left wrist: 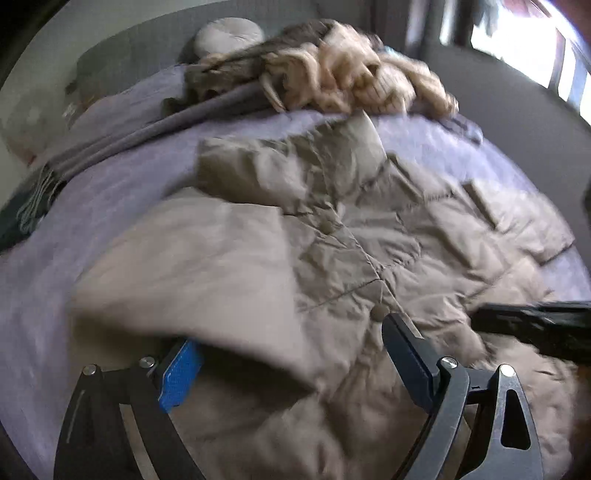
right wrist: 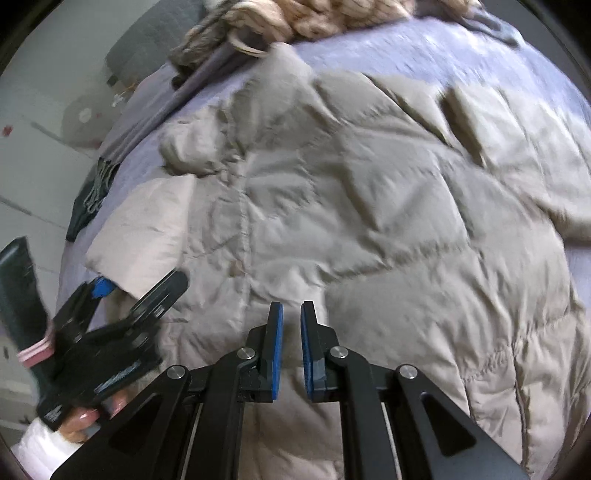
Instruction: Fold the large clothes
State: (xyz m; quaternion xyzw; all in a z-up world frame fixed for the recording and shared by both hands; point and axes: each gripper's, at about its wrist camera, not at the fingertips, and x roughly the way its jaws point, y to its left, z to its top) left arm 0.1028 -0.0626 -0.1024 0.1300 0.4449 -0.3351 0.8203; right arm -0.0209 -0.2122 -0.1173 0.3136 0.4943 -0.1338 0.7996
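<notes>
A bed with a lilac cover fills both views. Spread across most of it lies a large beige quilted coat, front side up, with snap buttons down its middle seam. Its long axis runs from the near edge of the bed, where the cameras are, up toward the far side; what looks like the collar end points away, toward the heap at the head of the bed. A paler flap of the coat, the smooth lining side showing, lies folded over onto the body at the left.

At the far side of the bed sits a heap of cream and brown knitwear, with a grey fringed scarf stretched along the cover beside it and a round pale cushion behind.

The left gripper hangs over the near left part of the coat, its jaws spread wide, with the edge of the paler flap lying between them; the pads do not press on it. In the right wrist view the same gripper shows at lower left, held by a hand in a white sleeve.

The right gripper points down at the coat's near middle, its jaws nearly together with a narrow gap and nothing between them.
</notes>
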